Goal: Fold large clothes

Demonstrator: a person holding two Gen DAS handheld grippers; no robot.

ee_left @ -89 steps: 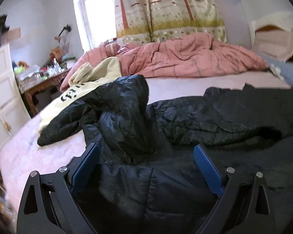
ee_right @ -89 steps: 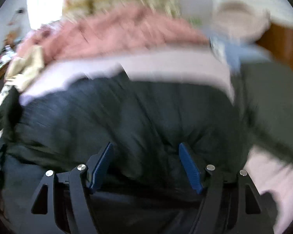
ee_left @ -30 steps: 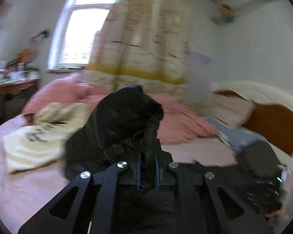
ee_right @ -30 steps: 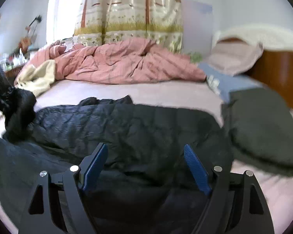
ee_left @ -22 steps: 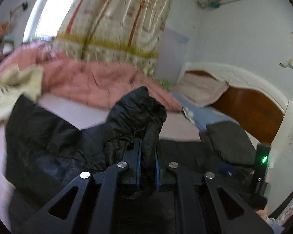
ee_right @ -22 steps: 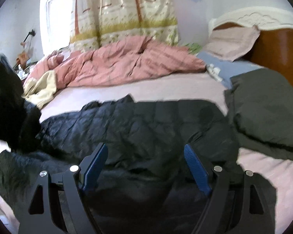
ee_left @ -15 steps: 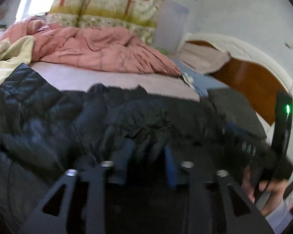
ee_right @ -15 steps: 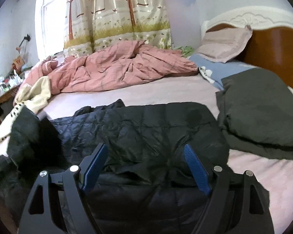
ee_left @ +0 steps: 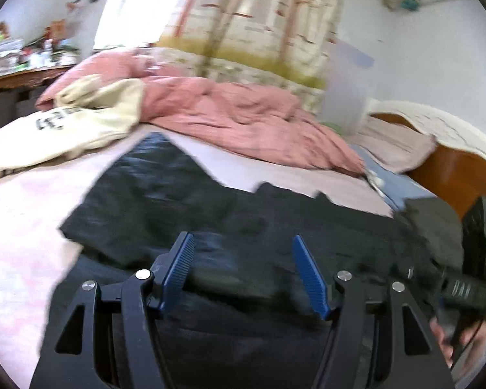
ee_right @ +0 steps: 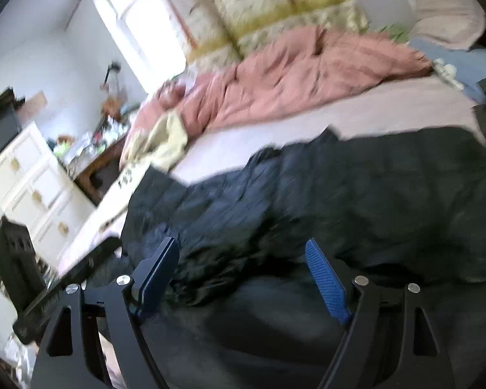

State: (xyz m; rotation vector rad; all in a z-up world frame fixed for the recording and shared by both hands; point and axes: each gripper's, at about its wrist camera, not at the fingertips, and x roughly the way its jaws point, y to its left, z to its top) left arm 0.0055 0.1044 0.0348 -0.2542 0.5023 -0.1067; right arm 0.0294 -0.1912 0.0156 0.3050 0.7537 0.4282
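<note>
A large black quilted jacket [ee_left: 230, 223] lies spread on the pink bed sheet, with one sleeve folded across its body. My left gripper [ee_left: 241, 261] is open and empty, just above the jacket's near part. In the right wrist view the same jacket [ee_right: 356, 194] fills the middle. My right gripper [ee_right: 243, 267] is open and empty over a bunched fold of black fabric. The right gripper's body [ee_left: 476, 259] shows at the left wrist view's right edge.
A rumpled pink duvet [ee_left: 236, 120] and a cream garment with black lettering [ee_left: 68, 123] lie at the bed's far side. A folded dark grey garment [ee_left: 427, 220] sits near the wooden headboard [ee_left: 457, 168]. A white dresser [ee_right: 32, 188] and cluttered wooden table [ee_right: 100, 155] stand left of the bed.
My left gripper carried the black sleeve across the jacket, opened and let it go. My right gripper stayed open and has tilted and swung toward the jacket's left side.
</note>
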